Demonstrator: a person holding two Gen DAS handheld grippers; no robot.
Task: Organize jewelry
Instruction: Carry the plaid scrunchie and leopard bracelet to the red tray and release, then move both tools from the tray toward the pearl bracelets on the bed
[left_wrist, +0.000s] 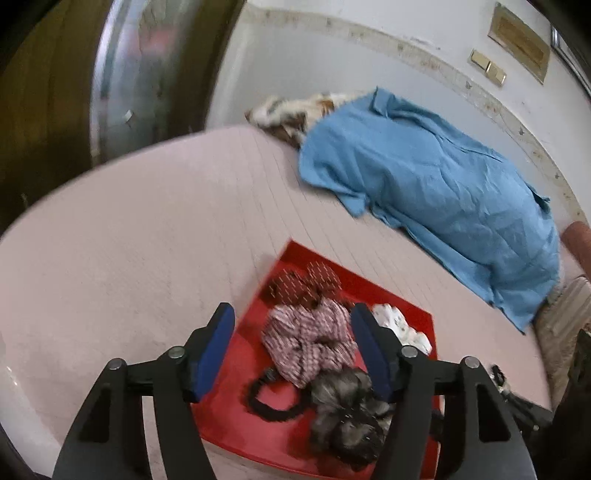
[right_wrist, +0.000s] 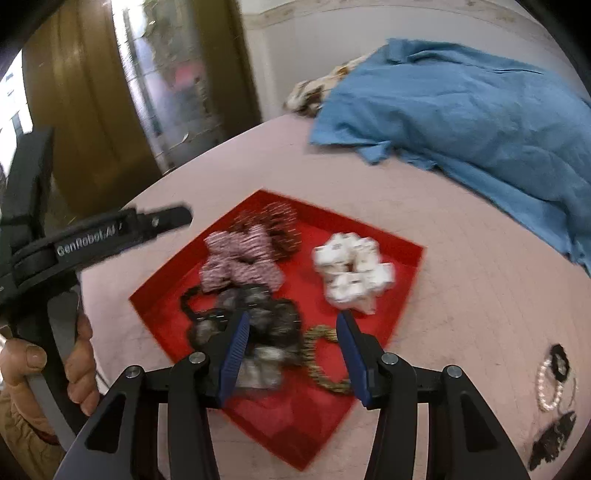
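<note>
A red tray (left_wrist: 399, 295) (right_wrist: 402, 254) lies on the pink bedcover and holds several scrunchies: a pink striped one (left_wrist: 310, 339) (right_wrist: 236, 262), a dark red one (left_wrist: 306, 284) (right_wrist: 280, 221), a white one (left_wrist: 402, 325) (right_wrist: 351, 273), a grey furry one (left_wrist: 351, 413) (right_wrist: 258, 317), a thin black hair tie (left_wrist: 266, 402) and a gold band (right_wrist: 325, 362). My left gripper (left_wrist: 291, 325) is open and empty above the pink scrunchie. My right gripper (right_wrist: 291, 325) is open and empty above the gold band. A pearl bracelet (right_wrist: 550, 387) and black pieces (right_wrist: 554, 439) lie on the bed at the right.
A blue cloth (left_wrist: 436, 184) (right_wrist: 480, 114) covers the far right of the bed, with a patterned cloth (left_wrist: 295, 110) behind it. A door and glass panel (right_wrist: 170, 81) stand beyond the bed's left edge. The left gripper's body and the hand holding it (right_wrist: 77, 350) show at the left.
</note>
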